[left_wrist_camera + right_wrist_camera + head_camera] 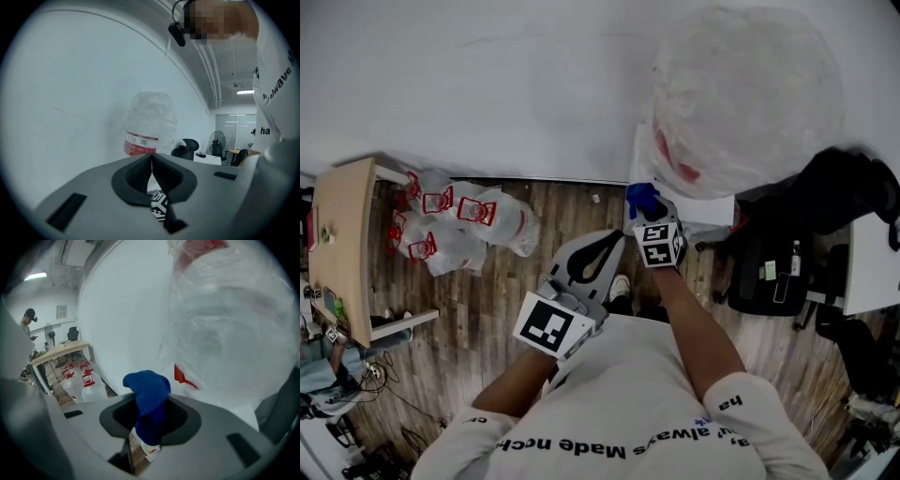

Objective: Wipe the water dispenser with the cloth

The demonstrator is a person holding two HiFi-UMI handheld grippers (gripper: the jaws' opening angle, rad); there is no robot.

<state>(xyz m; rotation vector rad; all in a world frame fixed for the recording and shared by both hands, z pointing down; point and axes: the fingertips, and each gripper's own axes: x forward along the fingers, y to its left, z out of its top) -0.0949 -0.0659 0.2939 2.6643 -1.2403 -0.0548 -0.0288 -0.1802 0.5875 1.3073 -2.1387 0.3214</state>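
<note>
Cloth [149,401], blue, bunched | we clamp it in R gripper [150,427], just beside water dispenser [741,94] at wall | L gripper [151,164]: we hold jaws together, nothing btwn

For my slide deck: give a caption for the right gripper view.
Right gripper holds a blue cloth beside the water dispenser's plastic-wrapped bottle.

Clear water jugs [459,225] with red labels lie bunched on the wooden floor [487,319], against the white wall [487,84] and just beside a light wooden tabletop [342,244]. At the opposite side, a black backpack [769,272] sits on the floor. Farther off stand a black office chair [190,146] and a fan [216,139].
</note>
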